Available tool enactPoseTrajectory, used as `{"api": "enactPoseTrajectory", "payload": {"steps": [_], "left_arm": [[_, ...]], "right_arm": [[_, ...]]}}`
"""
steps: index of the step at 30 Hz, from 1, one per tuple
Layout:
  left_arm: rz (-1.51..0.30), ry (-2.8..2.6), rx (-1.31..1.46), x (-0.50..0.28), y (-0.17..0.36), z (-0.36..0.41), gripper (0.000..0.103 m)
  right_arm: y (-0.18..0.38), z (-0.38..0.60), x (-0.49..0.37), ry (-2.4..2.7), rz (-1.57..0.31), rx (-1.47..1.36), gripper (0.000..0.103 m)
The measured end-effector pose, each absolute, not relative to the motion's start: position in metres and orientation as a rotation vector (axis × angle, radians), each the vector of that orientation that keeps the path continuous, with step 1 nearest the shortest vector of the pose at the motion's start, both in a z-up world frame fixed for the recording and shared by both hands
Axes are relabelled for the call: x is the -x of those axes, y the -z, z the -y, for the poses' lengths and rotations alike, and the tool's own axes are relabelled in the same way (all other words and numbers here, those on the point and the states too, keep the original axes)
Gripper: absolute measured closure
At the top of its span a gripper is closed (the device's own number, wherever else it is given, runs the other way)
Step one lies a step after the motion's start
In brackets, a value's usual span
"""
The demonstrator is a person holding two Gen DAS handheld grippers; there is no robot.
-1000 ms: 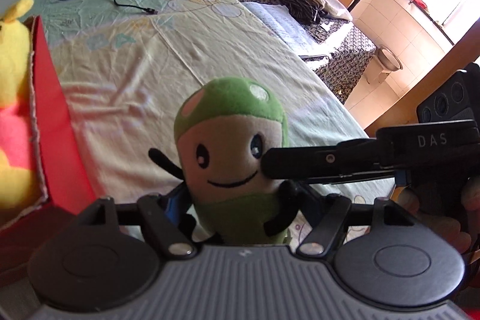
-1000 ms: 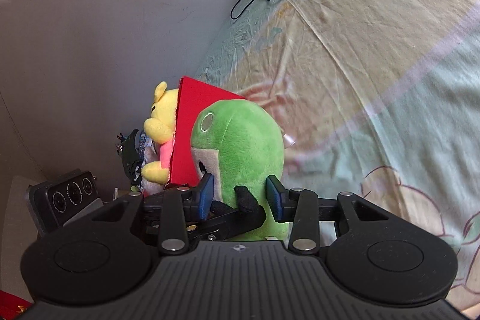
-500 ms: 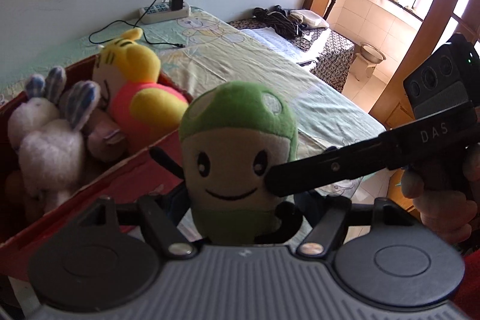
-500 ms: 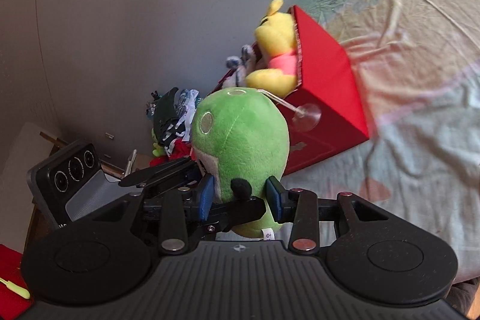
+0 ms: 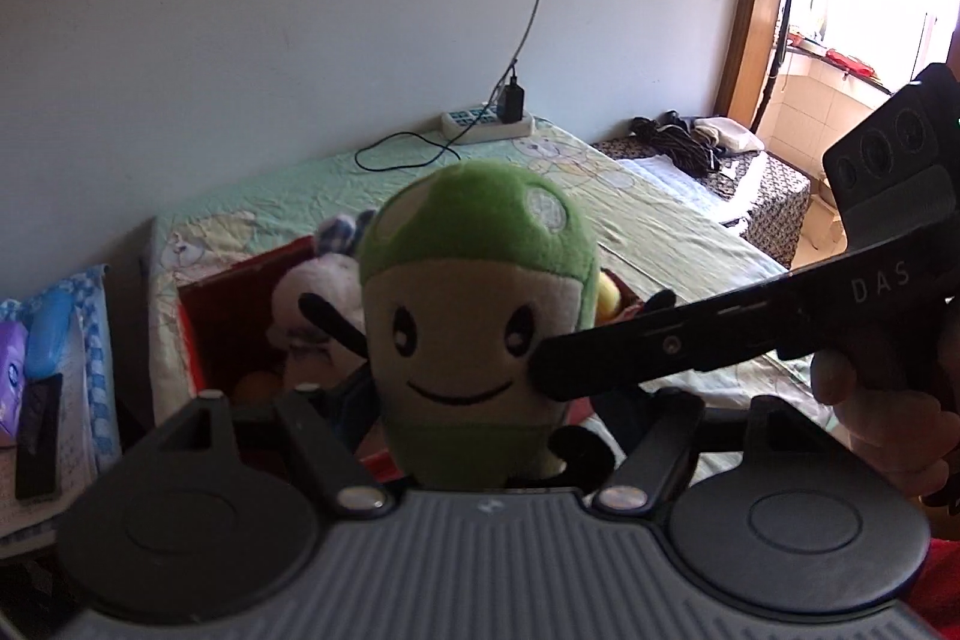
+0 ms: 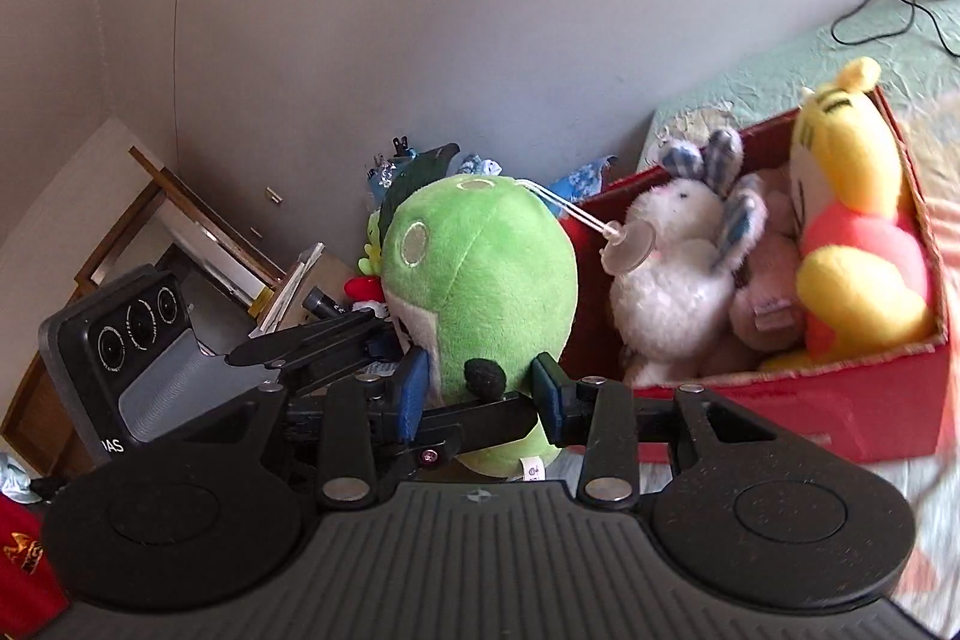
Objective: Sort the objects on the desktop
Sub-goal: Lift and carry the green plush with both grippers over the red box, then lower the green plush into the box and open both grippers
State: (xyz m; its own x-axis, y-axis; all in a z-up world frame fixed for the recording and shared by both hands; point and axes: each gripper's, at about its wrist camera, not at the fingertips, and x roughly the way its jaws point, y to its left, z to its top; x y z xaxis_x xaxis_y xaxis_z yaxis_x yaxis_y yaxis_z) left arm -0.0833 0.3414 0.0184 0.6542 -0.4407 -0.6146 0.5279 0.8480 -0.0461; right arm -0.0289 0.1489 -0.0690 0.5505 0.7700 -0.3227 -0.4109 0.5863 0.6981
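Note:
A green mushroom plush point(image 5: 474, 328) with a smiling face fills the middle of the left wrist view. My left gripper point(image 5: 474, 430) is shut on its lower body. From the right, one finger point(image 5: 690, 340) of the right gripper crosses its cheek. In the right wrist view the plush point(image 6: 480, 280) sits between the blue pads point(image 6: 414, 394) of my right gripper point(image 6: 480, 394), which is shut on it. The left gripper's fingers point(image 6: 312, 337) meet it from the left. Just right of it stands a red box point(image 6: 870, 400) holding a white bunny point(image 6: 672, 280), a pink plush point(image 6: 768, 304) and a yellow plush point(image 6: 852, 232).
The red box point(image 5: 198, 316) rests on a green bedsheet point(image 5: 648, 232). A power strip point(image 5: 486, 124) with a cable lies by the wall. A bedside surface with small items point(image 5: 42, 388) is at left. Clutter point(image 6: 288, 292) stands in the corner. A suction cup point(image 6: 627, 250) hangs from the plush.
Both grippers have carried the green plush from over the open bed toward the red box. The box's inside and its toys now show beside the plush.

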Motion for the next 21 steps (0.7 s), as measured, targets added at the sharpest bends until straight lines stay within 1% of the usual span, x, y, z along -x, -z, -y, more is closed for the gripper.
{"api": "enactPoseTrajectory", "payload": {"steps": [7,11,12,15,21], "left_arm": [[-0.645,0.459,-0.142,0.038,-0.006,-0.371,0.027],[-0.683,0.396,-0.147,0.013,0.013,-0.373,0.028],[-0.696,0.376,-0.152,0.008,0.017,-0.371,0.031],[-0.717,0.324,-0.158,-0.003,0.027,-0.369,0.031],[-0.778,0.278,-0.125,-0.018,0.039,-0.374,0.033]], "right_arm": [[0.07,-0.186,-0.02,-0.747,-0.661,-0.449,0.063],[0.075,-0.201,-0.041,-0.73,-0.699,-0.361,0.065],[0.076,-0.205,-0.045,-0.732,-0.711,-0.348,0.065],[0.079,-0.213,-0.051,-0.727,-0.732,-0.3,0.065],[0.088,-0.215,-0.062,-0.725,-0.783,-0.282,0.066]]}}
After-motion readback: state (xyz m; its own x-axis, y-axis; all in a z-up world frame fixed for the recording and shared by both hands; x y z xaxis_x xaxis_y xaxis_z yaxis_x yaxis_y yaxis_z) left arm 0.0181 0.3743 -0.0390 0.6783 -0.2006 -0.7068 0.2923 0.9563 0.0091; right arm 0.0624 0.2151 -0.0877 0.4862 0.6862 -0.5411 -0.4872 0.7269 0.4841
